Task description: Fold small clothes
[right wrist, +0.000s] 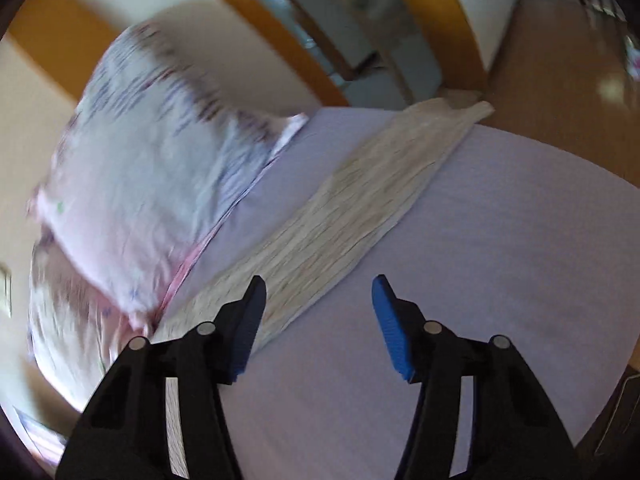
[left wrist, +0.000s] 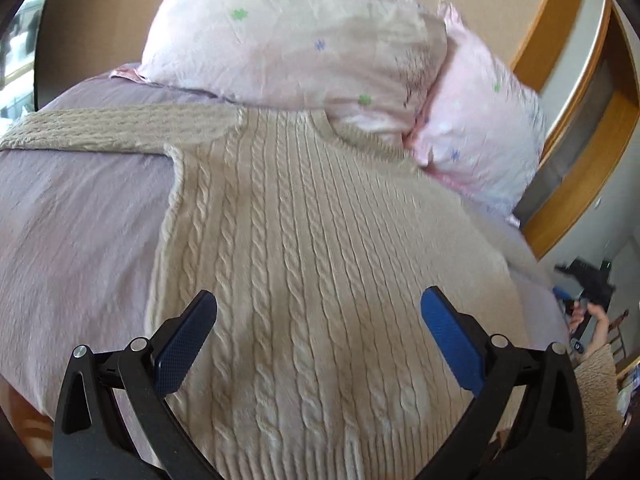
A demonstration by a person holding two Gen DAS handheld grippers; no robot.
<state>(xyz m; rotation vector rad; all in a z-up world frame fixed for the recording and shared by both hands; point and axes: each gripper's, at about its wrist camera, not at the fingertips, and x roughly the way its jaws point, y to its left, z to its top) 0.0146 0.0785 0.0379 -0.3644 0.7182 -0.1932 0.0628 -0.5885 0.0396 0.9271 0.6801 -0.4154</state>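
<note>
From my left wrist, I see one beige cable-knit sweater [left wrist: 304, 248] spread flat on the lilac sheet [left wrist: 72, 216], hem toward me and neckline up against the pillows. One sleeve [left wrist: 104, 128] runs out straight to the left across the sheet. Two pink pillows sit at the head of the bed: a big one [left wrist: 288, 36] and a second [left wrist: 480, 128] tucked to its right, both dotted with small green and blue flowers. I can read no label, brand or writing on the sweater or the bedding. My left gripper [left wrist: 319, 300] hangs over the lower body of the sweater with its jaws spread wide, two blue pads [left wrist: 448, 328] showing, nothing between them. At the right edge my other hand [left wrist: 596, 324] shows, with a fuzzy cuff.

From my right wrist, the view is blurred. One sleeve [right wrist: 344, 208] lies stretched diagonally across the sheet [right wrist: 500, 248], its cuff reaching the far bed edge. The pillows [right wrist: 152, 176] lie to its left, smeared. My right gripper [right wrist: 319, 284] is wide open above the sheet just beside the sleeve, holding nothing. I can make out no writing here either.
</note>
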